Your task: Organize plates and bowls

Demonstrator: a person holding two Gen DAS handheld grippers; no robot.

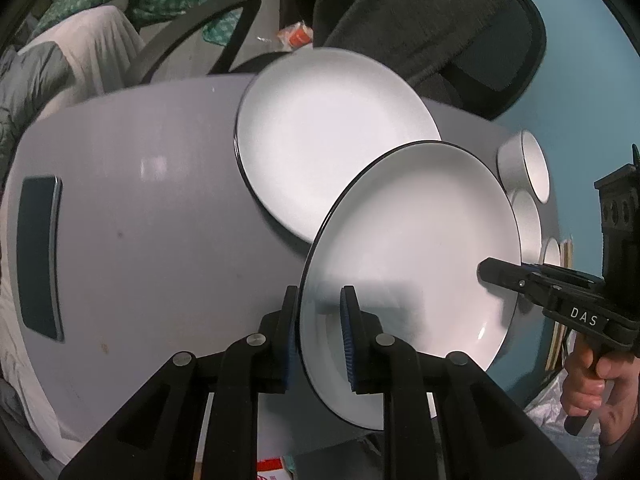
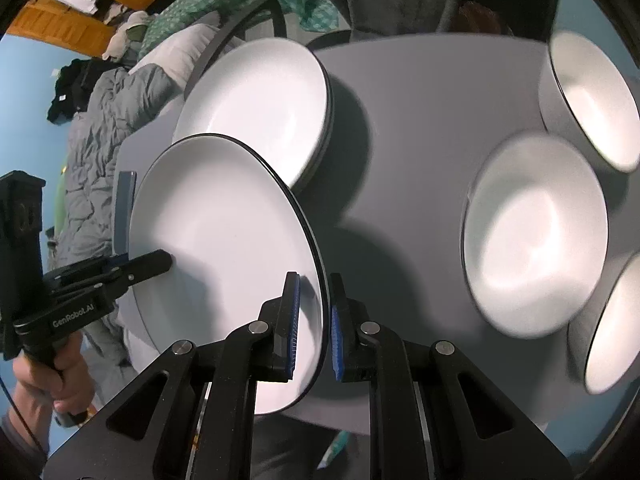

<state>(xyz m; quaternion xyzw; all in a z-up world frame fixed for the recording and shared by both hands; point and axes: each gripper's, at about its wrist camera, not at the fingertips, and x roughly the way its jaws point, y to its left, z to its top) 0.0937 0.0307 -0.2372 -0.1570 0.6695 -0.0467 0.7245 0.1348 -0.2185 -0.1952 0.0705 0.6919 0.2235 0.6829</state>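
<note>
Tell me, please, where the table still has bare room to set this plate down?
Bare tabletop lies between the phone and the plate stack; another strip runs between that stack and the bowls. The bowls' side is crowded. Both grippers, left and right, clamp the held plate.

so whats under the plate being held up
Under the lifted plate shows grey table and the edge of the plate stack. It also covers part of the middle bowl; the table straight beneath is hidden.
</note>
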